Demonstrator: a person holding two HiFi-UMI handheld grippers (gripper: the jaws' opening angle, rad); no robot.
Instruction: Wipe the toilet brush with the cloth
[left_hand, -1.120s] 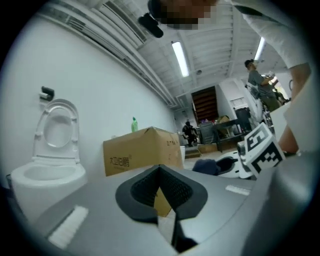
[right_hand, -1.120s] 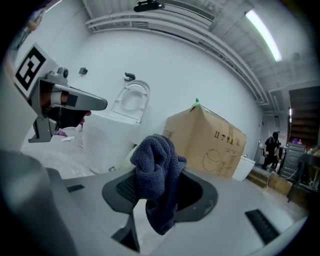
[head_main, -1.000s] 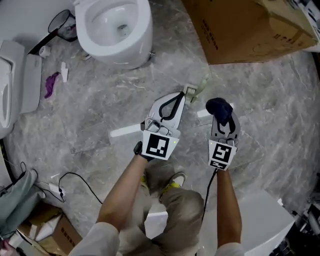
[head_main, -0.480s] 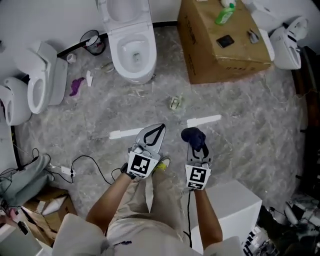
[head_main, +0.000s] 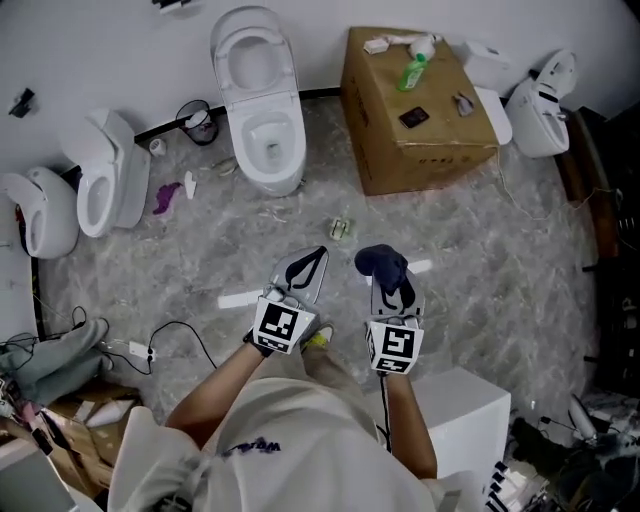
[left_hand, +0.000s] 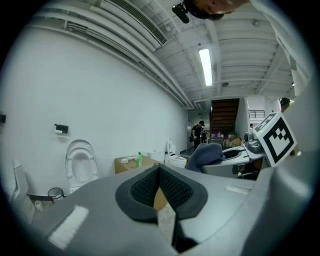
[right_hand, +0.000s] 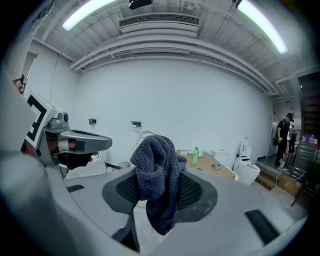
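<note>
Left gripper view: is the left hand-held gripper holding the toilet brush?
No, the left hand-held gripper has its jaws closed against each other with nothing between them.

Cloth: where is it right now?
In the head view the cloth is clamped in the right gripper, just right of centre, beside the empty left gripper and over the floor.

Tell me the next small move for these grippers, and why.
Probably open the left gripper and go for the toilet brush, which I cannot pick out here. That gripper's jaws are together on nothing, while the right gripper clamps the dark blue cloth.
</note>
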